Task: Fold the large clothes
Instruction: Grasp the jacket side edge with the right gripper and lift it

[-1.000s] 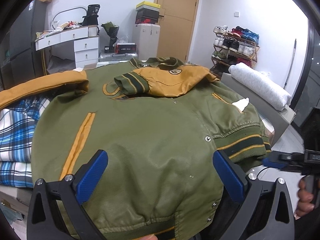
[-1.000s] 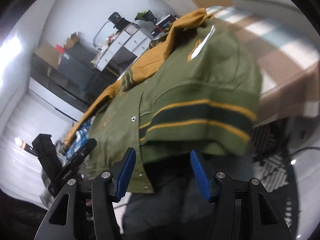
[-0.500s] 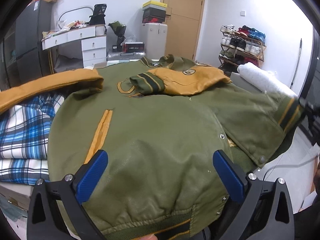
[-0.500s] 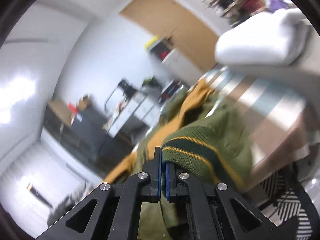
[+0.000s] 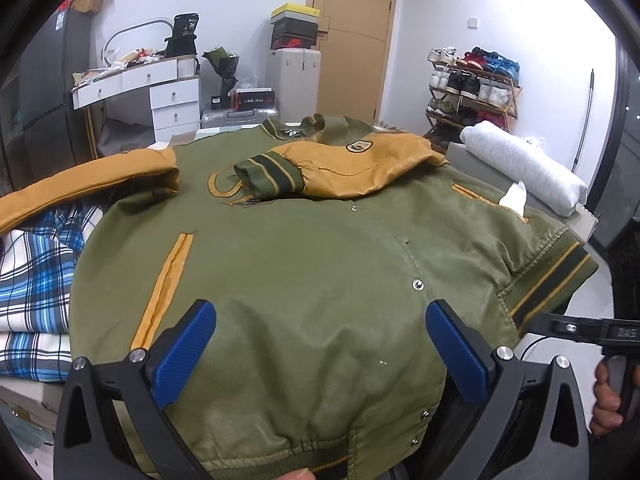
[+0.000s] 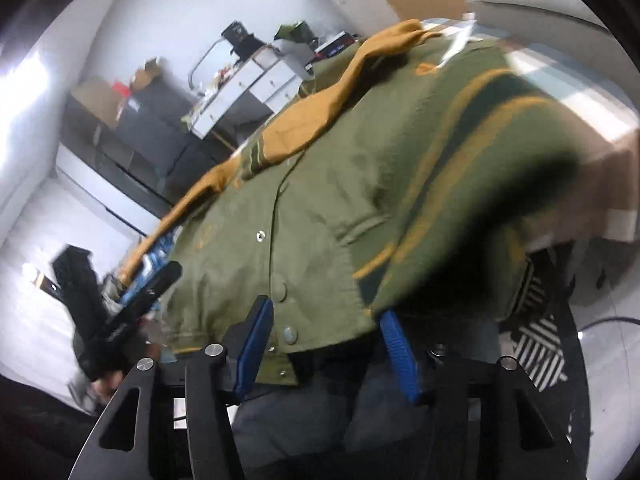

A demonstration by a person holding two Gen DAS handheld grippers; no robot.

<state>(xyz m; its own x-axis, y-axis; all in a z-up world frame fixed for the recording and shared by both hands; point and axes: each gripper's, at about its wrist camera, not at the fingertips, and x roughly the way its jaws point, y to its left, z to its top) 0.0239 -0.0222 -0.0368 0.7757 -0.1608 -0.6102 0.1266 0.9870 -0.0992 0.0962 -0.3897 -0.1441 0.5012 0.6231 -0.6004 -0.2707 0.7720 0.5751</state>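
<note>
Room: bedroom; white drawer desk [image 5: 160,92], shoe rack [image 5: 472,84] at the far wall.
Surface: bed [image 5: 492,168], plaid bedding [image 5: 36,264] to the left.
Jacket [image 5: 320,280]: olive, front up on the bed; collar far, hem near, long axis running away from the cameras; one tan sleeve [image 5: 352,164] crossed over the chest, judged a started fold.
Left gripper [image 5: 320,348]: spread wide over the hem, pads off the cloth.
Right gripper [image 6: 326,346]: jaws opening, hem corner between them, not pinched.

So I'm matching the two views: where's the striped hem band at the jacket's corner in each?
Left wrist: the hem band sits at the right edge, just above the right gripper.
Right wrist: it runs blurred down the right half.
Shared landmark: the white drawers.
</note>
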